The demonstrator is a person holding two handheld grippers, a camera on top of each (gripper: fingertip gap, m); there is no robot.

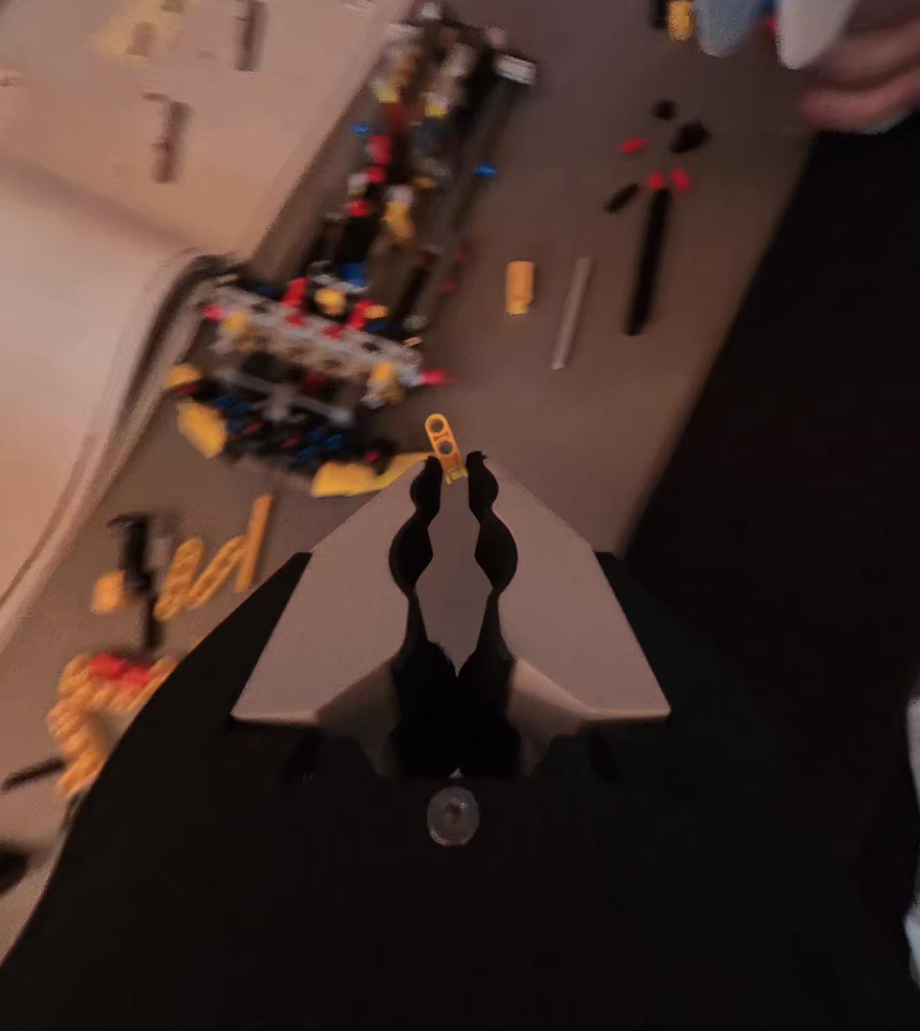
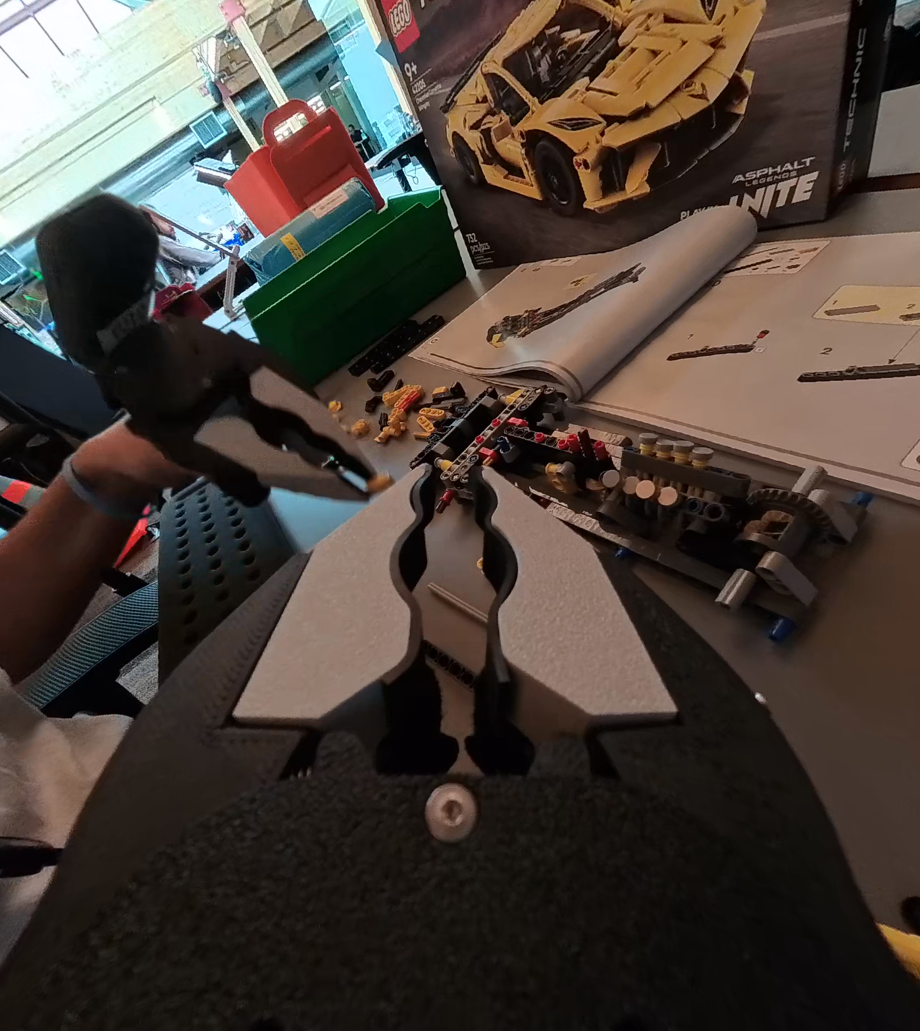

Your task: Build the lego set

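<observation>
Yellow plastic is showing at the tips of the left gripper (image 1: 451, 466): its fingers are pinching the foot of a small two-hole connector (image 1: 442, 446), whose long axis is pointing forward out of the tips. In the right wrist view this gripper (image 2: 376, 482) is hanging above the table (image 2: 781, 753), just left of the right gripper (image 2: 454, 485), which is sitting slightly apart and appears to be holding nothing. Outward from both lies the chassis (image 2: 614, 485), a long dark build with grey, red and yellow parts, stretching away along the open manual (image 2: 781, 346). Its near end is lying just ahead of the connector, slightly left, so the left gripper is probably the nearer one for seating it. Loose yellow parts (image 2: 401, 410) are lying beyond.
</observation>
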